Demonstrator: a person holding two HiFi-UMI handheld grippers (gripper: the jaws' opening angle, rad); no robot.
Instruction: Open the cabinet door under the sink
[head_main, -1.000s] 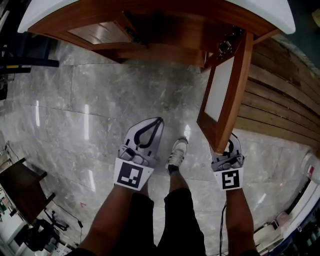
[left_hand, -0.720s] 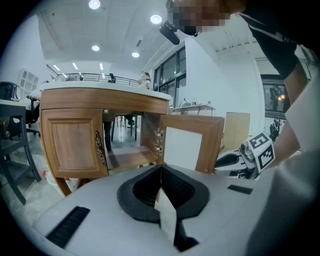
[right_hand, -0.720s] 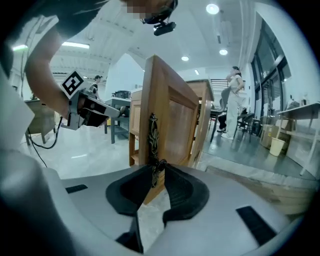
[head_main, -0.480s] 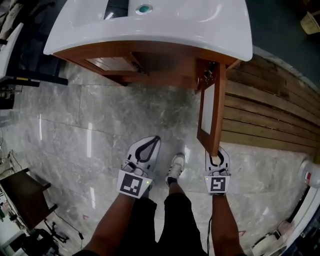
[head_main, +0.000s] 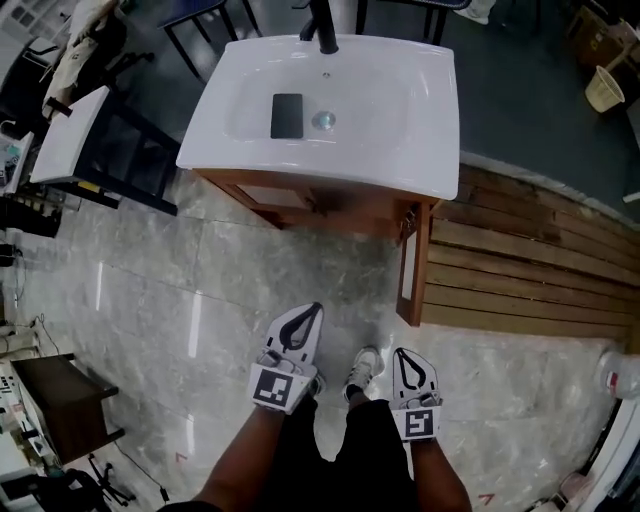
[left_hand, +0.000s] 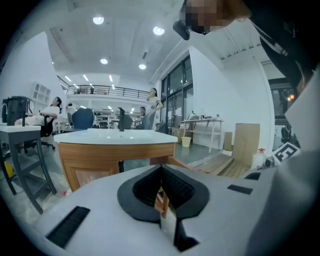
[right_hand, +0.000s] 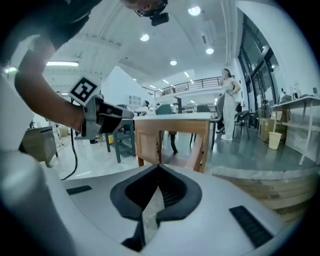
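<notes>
The white sink (head_main: 390, 120) tops a wooden cabinet (head_main: 340, 205). Its right door (head_main: 412, 275) stands swung out toward me, nearly square to the front; the left door (head_main: 268, 195) is closed. My left gripper (head_main: 316, 309) hangs shut and empty in front of the cabinet, well back from it. My right gripper (head_main: 398, 352) is also shut; its jaws have just been closing with nothing between them, a short way back from the door's free edge. In the left gripper view the left gripper (left_hand: 161, 167) points at the cabinet (left_hand: 100, 160). In the right gripper view the right gripper (right_hand: 159, 166) faces the open door (right_hand: 200, 150).
A dark flat object (head_main: 287, 115) lies in the basin below the black faucet (head_main: 322, 25). A slatted wooden platform (head_main: 520, 280) runs right of the cabinet. A dark frame table (head_main: 110, 150) stands left, a small dark stand (head_main: 60, 400) near left. My shoe (head_main: 365, 365) is between the grippers.
Both grippers have risen and drawn back from the cabinet. The right gripper left the door's free edge and closed empty. The door stays open.
</notes>
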